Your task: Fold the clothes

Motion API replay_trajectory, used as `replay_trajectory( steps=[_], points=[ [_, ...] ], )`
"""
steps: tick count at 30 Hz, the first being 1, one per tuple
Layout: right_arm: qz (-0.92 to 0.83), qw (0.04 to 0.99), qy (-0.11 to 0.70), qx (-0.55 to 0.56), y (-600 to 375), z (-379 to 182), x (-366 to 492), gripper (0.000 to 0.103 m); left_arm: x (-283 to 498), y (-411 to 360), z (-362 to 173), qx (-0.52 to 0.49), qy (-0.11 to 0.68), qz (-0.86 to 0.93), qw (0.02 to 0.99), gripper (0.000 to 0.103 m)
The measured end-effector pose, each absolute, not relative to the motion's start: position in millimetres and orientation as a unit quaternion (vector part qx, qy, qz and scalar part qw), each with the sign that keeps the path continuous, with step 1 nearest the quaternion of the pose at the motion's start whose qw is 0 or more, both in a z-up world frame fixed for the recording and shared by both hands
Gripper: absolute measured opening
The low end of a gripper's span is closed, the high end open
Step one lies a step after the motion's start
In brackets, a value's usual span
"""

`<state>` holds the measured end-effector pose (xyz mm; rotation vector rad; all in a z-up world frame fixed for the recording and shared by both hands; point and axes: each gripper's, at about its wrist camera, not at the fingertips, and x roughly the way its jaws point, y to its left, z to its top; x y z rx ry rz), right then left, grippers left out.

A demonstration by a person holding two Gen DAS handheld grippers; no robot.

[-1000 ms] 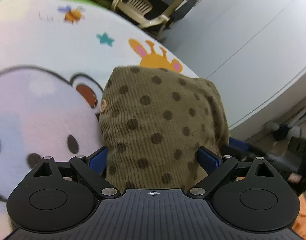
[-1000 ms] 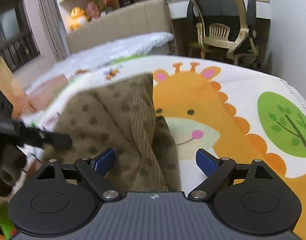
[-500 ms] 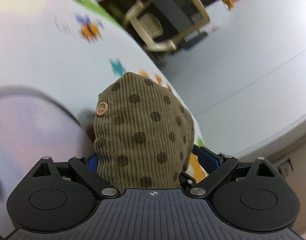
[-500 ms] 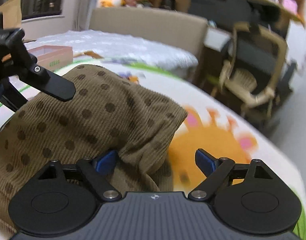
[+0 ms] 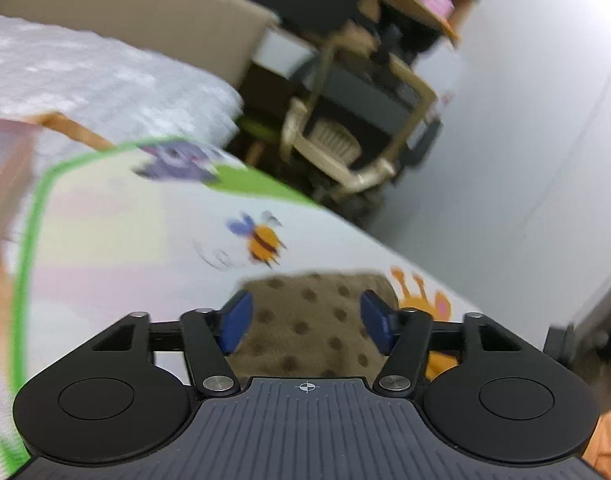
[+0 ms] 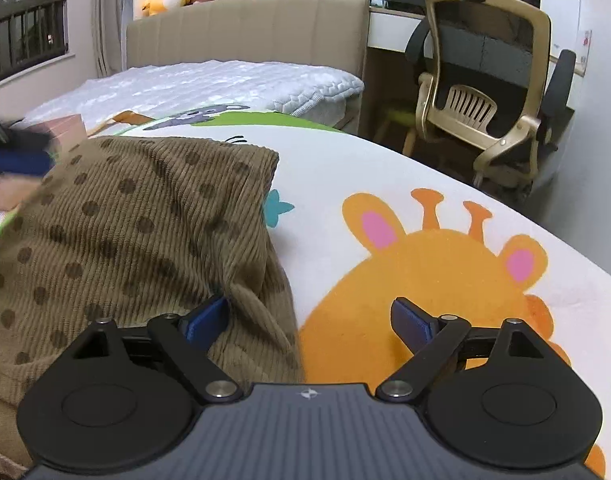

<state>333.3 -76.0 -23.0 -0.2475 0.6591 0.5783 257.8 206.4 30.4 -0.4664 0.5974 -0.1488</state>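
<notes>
An olive-brown corduroy garment with dark dots (image 6: 137,232) lies on the cartoon-printed mat (image 6: 345,184). In the right wrist view its folded right edge runs down to my right gripper (image 6: 309,320), which is open; the left blue pad (image 6: 205,320) touches the cloth, the right pad is over the orange giraffe print. In the left wrist view my left gripper (image 5: 307,318) is open with the garment (image 5: 305,320) lying below and between its blue pads. The left gripper's blurred fingers (image 6: 17,152) show at the garment's far left edge in the right wrist view.
A beige office chair (image 6: 493,80) stands beyond the mat's far right edge. A bed with a white quilt (image 6: 209,80) and beige headboard lies behind. A pink box (image 6: 65,128) sits at the mat's far left. The mat's right edge drops off to the floor.
The garment, held up bunched before, now lies flat on the mat. My left gripper has let go and tilted up, away from it. My right gripper stays open by the fold.
</notes>
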Motion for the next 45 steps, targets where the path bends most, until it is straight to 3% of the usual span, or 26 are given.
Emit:
replay_trajectory(
  steps=[5,8,15,29,31,34,39,45],
  points=[
    [0.304,0.9,0.273,-0.15,-71,-1,324,0.088,284,185,17,-0.147,0.319,-0.085,0.933,0.055],
    [0.345,0.9,0.245,-0.106,-65,21,323,0.088,293,182,15,-0.118,0.33,-0.093,0.932,0.055],
    [0.372,0.872,0.296,-0.12,-15,-5,326,0.09,287,194,8,-0.113,0.325,-0.094,0.934,0.056],
    [0.272,0.91,0.308,-0.048,-52,4,381,0.094,277,193,3,-0.091,0.292,-0.091,0.948,0.06],
    [0.261,0.903,0.336,-0.058,-50,-11,389,0.096,275,192,2,-0.089,0.286,-0.09,0.95,0.062],
    [0.254,0.902,0.343,-0.062,-60,-18,384,0.097,262,191,7,-0.086,0.284,-0.068,0.952,0.078],
    [0.257,0.908,0.316,-0.098,-92,-15,347,0.098,206,179,19,-0.09,0.292,-0.074,0.949,0.093],
    [0.299,0.894,0.295,-0.155,-128,-15,293,0.098,162,141,4,-0.075,0.343,-0.156,0.923,0.094]
  ],
)
